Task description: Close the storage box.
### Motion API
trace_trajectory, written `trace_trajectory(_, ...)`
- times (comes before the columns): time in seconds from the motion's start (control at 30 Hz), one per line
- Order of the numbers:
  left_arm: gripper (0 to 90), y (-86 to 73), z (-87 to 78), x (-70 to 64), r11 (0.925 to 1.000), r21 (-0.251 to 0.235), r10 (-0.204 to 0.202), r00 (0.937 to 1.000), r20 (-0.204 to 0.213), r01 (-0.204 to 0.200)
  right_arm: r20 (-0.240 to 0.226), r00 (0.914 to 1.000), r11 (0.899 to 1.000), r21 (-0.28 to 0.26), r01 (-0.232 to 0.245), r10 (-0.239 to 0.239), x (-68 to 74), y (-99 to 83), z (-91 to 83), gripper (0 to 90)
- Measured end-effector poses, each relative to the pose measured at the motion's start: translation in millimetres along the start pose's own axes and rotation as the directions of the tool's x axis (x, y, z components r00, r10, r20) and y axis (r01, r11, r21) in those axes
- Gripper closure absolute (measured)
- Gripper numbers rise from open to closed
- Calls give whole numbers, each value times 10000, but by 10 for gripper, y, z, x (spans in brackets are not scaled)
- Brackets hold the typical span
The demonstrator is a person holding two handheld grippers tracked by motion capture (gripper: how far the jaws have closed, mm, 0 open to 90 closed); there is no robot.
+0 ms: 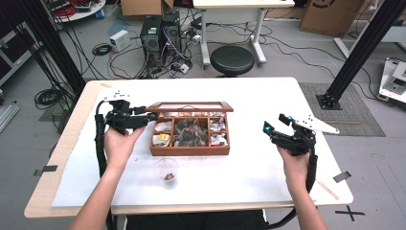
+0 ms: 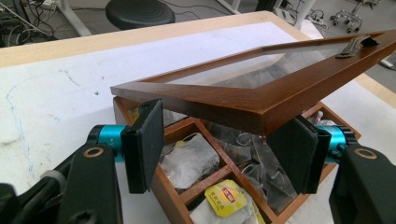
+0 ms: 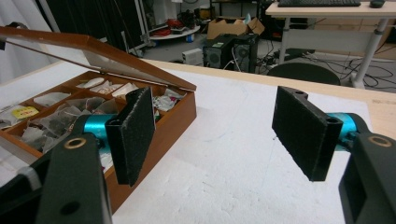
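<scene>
Left gripper (image 1: 143,115): at the left end of the box, jaws spread to either side of the lid's near corner in the left gripper view, pads apparently not pressing the wood; placed there probably to lift or steady the lid.
Glass-paned wooden lid (image 2: 261,88): raised partway, tilted up on the far hinge side, brown frame around a clear pane; half-open so the compartments below can be reached.
Brown wooden compartment box (image 1: 190,150): mid-table on the white sheet, between the two hands; small side cells and a larger middle cell filled with tea bags.
Yellow-labelled tea bag (image 2: 226,196): lying flat in a near-left cell, right under the lifted corner.
Clear plastic cup (image 1: 166,173): upright just in front of the box, near the left forearm; something small and dark at the bottom, too blurred to name; likely the place for a bag.
Right gripper (image 1: 273,129): well apart from the box on the right, jaws wide and holding nothing; waiting, by the look of it, for the lid to clear.
White-covered table (image 1: 268,177): bare on the right side.
</scene>
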State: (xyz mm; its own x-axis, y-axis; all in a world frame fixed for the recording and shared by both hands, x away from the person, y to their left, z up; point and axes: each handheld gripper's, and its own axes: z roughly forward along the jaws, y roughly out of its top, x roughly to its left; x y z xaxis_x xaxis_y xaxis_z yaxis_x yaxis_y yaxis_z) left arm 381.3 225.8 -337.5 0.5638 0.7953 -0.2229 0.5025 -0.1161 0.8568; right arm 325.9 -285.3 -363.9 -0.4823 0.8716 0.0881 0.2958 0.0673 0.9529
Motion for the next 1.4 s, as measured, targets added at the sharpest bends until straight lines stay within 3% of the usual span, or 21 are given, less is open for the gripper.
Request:
trace_trajectory(0.67,387,-291,-6,-41,9995,42,307,9994,148,-308,79,10000,10000,-4,-12,12,2,-3,-2,304)
trace_trajectory(1.2,390,-536,6,-72,9978,66,660,9978,-9,-660,158,9999,10000,-8,-20,20,2,-9,0,304)
trace_trajectory(1.4,397,-634,27,-82,9967,279,770,9970,-50,-769,170,9998,10000,15,-50,50,3,-14,0,304)
